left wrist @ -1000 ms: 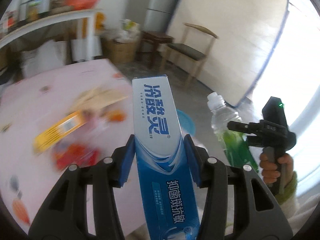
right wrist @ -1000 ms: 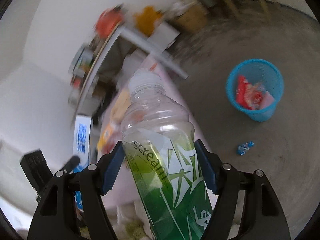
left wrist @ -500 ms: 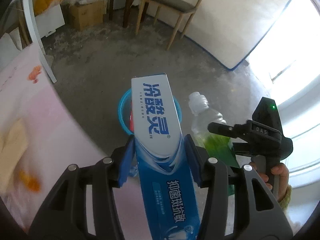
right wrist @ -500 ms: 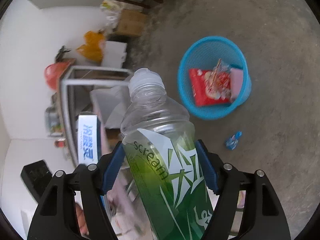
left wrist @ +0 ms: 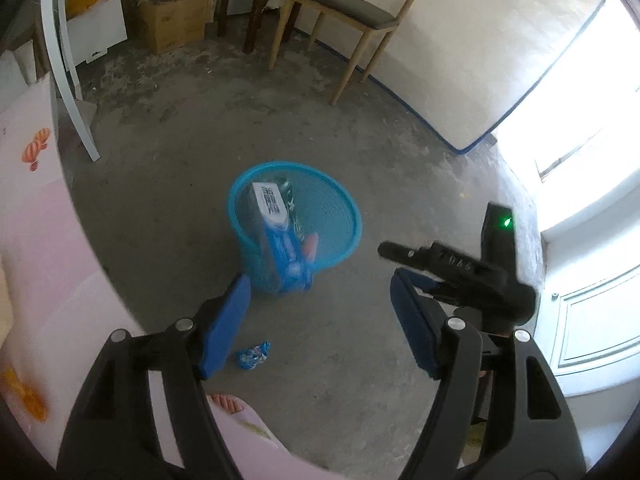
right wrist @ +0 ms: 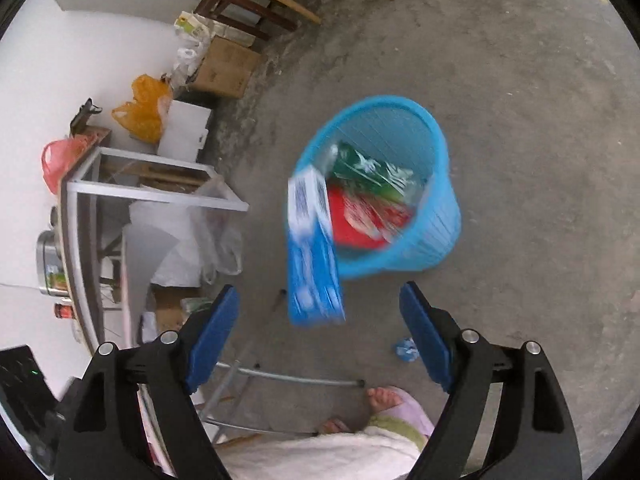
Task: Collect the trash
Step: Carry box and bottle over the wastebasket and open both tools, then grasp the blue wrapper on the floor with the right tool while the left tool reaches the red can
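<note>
Both held items have left the grippers since 0.5 s ago: the toothpaste box (left wrist: 276, 236), then clamped in the left gripper (left wrist: 320, 320), now shows blurred over the near rim of the blue basket (left wrist: 344, 216), its upper end inside the basket and its lower end overhanging the edge; whether it touches the rim cannot be told. From the right wrist view the green-labelled bottle (right wrist: 372, 174) lies inside the basket on top of a red wrapper (right wrist: 360, 220). The left gripper's jaws stand wide apart and hold nothing; the right gripper (right wrist: 320, 340) likewise has its jaws spread and bare. A small blue candy wrapper (left wrist: 252, 354) lies on the concrete floor (left wrist: 400, 140) near the basket. A pink tabletop (left wrist: 36, 220) fills the left edge, and a wooden chair (left wrist: 352, 8) stands by the far wall.
</note>
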The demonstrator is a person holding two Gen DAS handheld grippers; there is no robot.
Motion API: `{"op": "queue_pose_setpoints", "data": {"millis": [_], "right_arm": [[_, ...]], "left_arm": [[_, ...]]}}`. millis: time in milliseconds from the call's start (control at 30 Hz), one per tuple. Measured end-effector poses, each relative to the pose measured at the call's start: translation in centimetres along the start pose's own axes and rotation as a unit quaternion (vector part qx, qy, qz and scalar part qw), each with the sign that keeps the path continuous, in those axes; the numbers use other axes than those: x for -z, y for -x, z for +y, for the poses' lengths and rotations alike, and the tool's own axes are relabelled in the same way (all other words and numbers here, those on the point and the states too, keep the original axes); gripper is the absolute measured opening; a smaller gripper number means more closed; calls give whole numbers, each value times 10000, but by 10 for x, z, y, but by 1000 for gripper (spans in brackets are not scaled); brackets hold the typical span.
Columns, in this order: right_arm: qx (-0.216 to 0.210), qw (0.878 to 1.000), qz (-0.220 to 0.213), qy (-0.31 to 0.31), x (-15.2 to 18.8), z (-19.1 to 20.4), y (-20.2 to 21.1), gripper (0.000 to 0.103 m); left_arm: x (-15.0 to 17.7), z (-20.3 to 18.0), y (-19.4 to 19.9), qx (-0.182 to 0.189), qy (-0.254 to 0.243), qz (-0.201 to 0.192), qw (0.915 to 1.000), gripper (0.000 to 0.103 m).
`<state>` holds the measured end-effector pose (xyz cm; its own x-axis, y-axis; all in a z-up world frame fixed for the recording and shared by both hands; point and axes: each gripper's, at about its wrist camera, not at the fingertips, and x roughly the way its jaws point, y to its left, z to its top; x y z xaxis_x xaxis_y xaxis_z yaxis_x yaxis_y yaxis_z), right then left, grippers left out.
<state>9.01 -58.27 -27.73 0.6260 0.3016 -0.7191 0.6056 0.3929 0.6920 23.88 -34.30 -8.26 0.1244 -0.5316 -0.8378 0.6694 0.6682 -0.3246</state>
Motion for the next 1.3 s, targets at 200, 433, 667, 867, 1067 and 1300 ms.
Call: {"op": "queue_pose_setpoints", "data": {"millis": [200,433,667,867,1067,1300], "right_arm": [[153,9998,-122,83,34,-29,20,80],[181,9993,303,-118,92,-66,-8,80],[333,9898,1223,-652,147,-93,-124,71],[629,9719,1729,-1467,161,-123,-231,67],[938,9431,1760,-2659,163,-157,-293,61],[1527,9231,1704,-3090,162,-172,-328,45]], "left_arm": [[22,1,50,-36,-240,-363,9990,68],[65,20,108,-290,-284,-631,9972,68],[115,66,174,-1049,-86,-1187,9873,71],[155,104,215,-1769,287,-1386,9740,75],[179,131,239,-2070,600,-1430,9660,77],[180,142,241,-2179,755,-1403,9629,77]]}}
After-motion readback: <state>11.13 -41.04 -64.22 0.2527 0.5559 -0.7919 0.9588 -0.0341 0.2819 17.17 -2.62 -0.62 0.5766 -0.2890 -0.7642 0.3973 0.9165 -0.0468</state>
